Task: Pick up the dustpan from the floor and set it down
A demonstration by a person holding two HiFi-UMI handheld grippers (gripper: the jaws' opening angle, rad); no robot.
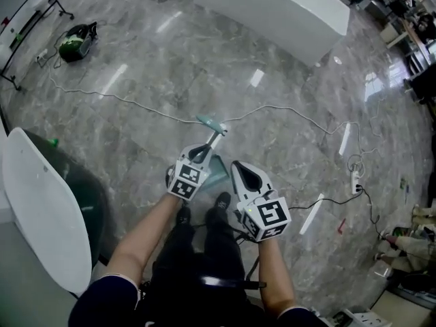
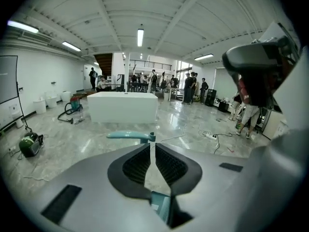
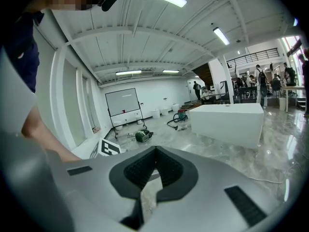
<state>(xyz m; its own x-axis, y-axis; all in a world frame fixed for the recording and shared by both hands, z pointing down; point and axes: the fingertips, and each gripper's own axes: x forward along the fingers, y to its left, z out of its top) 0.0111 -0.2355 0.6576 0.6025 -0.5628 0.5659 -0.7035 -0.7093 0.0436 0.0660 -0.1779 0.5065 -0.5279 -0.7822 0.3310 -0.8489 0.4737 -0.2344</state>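
The dustpan stands upright on the grey marble floor just ahead of the person's feet, with a teal handle (image 1: 211, 123) on a thin white pole (image 1: 216, 139) and a teal pan (image 1: 218, 170). My left gripper (image 1: 202, 152) is shut on the pole just under the handle. In the left gripper view the handle (image 2: 130, 136) shows above the closed jaws, my left gripper (image 2: 152, 146) has the pole running down between its pads, and a bit of the pan (image 2: 161, 204) shows below. My right gripper (image 1: 246, 176) hangs to the right of the pan, shut and empty (image 3: 155, 151).
A long white counter (image 1: 272, 5) stands ahead. A thin cable (image 1: 136, 104) crosses the floor to a power strip (image 1: 355, 181) on the right. A green machine (image 1: 75, 43) sits far left, a white oval panel (image 1: 41, 210) close left. People (image 2: 193, 86) stand in the distance.
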